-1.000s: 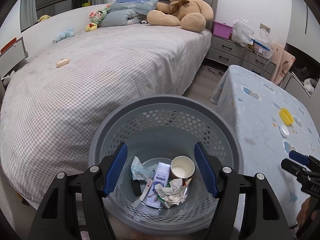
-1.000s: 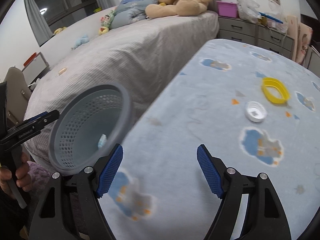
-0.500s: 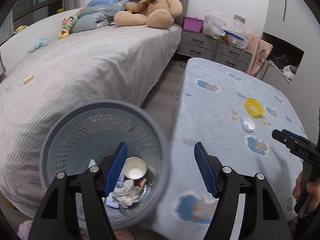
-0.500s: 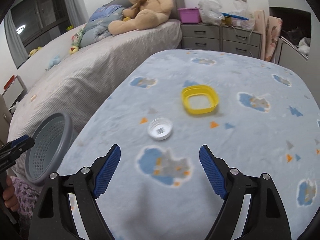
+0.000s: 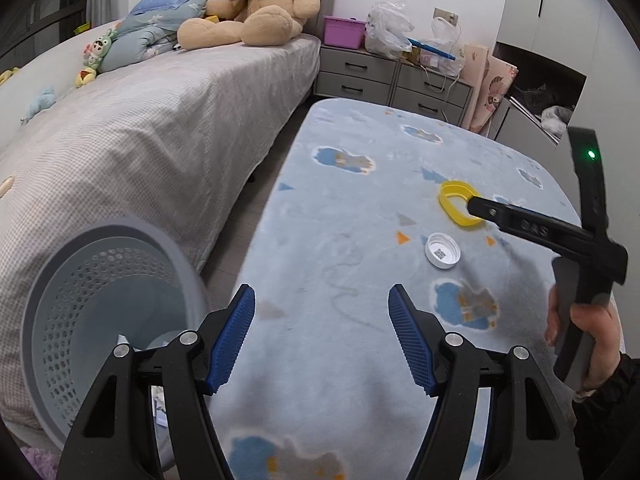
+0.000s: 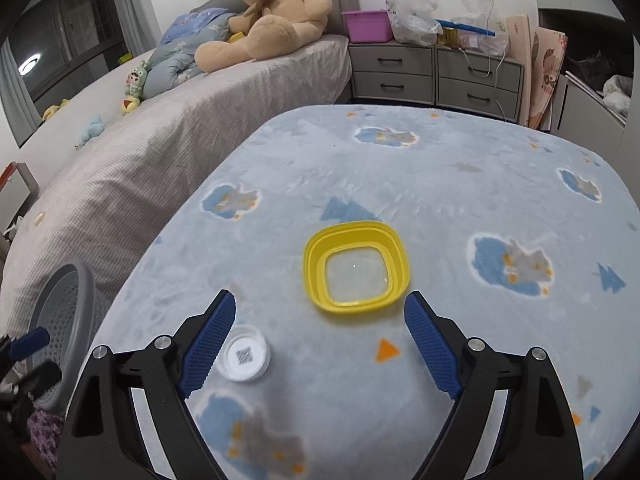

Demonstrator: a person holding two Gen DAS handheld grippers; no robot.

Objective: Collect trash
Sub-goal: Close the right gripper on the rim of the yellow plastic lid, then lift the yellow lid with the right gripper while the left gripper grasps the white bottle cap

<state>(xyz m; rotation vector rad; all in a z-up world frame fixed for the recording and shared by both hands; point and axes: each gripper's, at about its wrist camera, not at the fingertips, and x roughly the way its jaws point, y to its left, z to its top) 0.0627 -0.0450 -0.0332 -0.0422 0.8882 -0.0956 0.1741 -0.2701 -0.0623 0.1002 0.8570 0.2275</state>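
Note:
A yellow square lid (image 6: 356,266) lies on the blue cloud-print table (image 6: 460,208), just beyond my open, empty right gripper (image 6: 320,320). A small white round cap (image 6: 245,357) lies by the right gripper's left finger. In the left wrist view the yellow lid (image 5: 456,202) and white cap (image 5: 442,250) lie ahead to the right, with the right gripper's tip (image 5: 480,206) over the lid. My left gripper (image 5: 322,316) is open and empty over the table's near edge. The grey perforated trash basket (image 5: 92,320) sits at lower left; its contents are mostly hidden.
A grey checked bed (image 5: 140,128) with a teddy bear (image 5: 256,12) and toys runs along the left. Grey drawers (image 6: 432,76) with bags and a purple box stand at the back. The basket also shows in the right wrist view (image 6: 60,320).
Both grippers swung right from the basket toward the table. The right gripper came close to the yellow lid. The left view moved off the basket's inside onto the table.

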